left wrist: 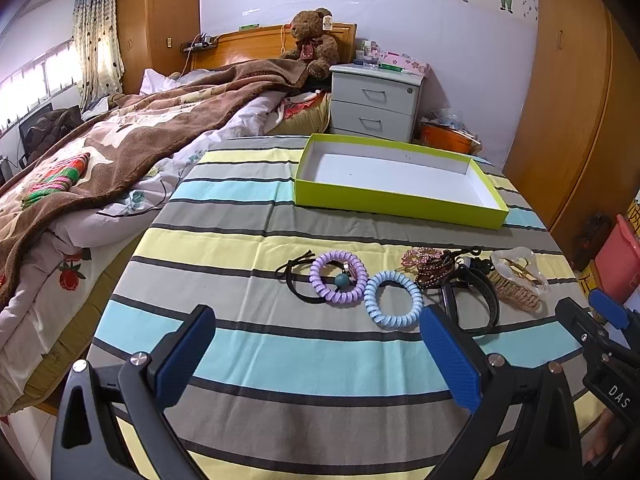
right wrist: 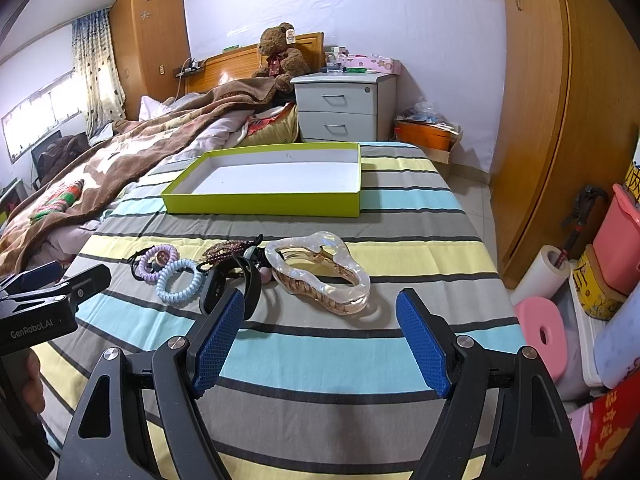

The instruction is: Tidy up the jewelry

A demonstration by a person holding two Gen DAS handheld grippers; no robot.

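While nothing has yet gone into the box, both tools hang over the striped tabletop [left wrist: 320, 356] with the jewelry ahead of them.

Left gripper [left wrist: 316, 344]: fingers spread wide, holding nothing.

Right gripper [right wrist: 320, 328]: fingers likewise spread and empty.

Just past the left fingertips: a blue coil hair tie [left wrist: 394, 300], with a purple coil hair tie [left wrist: 339, 277] touching it on the far left, lying over a thin black elastic [left wrist: 294, 276].

By the left gripper's right finger: a black strap [left wrist: 476, 300], looped and partly hidden behind the pad.

Just ahead of the right fingers: a pearly claw clip [right wrist: 320, 270], lying on its side between the two pads and slightly beyond them.

Behind the strap: beaded bracelets [left wrist: 430, 266] in a tangle; I cannot tell how many.

Handling, as I judge it: the coil ties are light and springy, so pinch across one side of the ring. The clip looks stiff, glossy and probably slippery and brittle; close across its narrow waist, gently.

Farthest: the green box [left wrist: 400, 202], empty, well apart from the pile, straight ahead.
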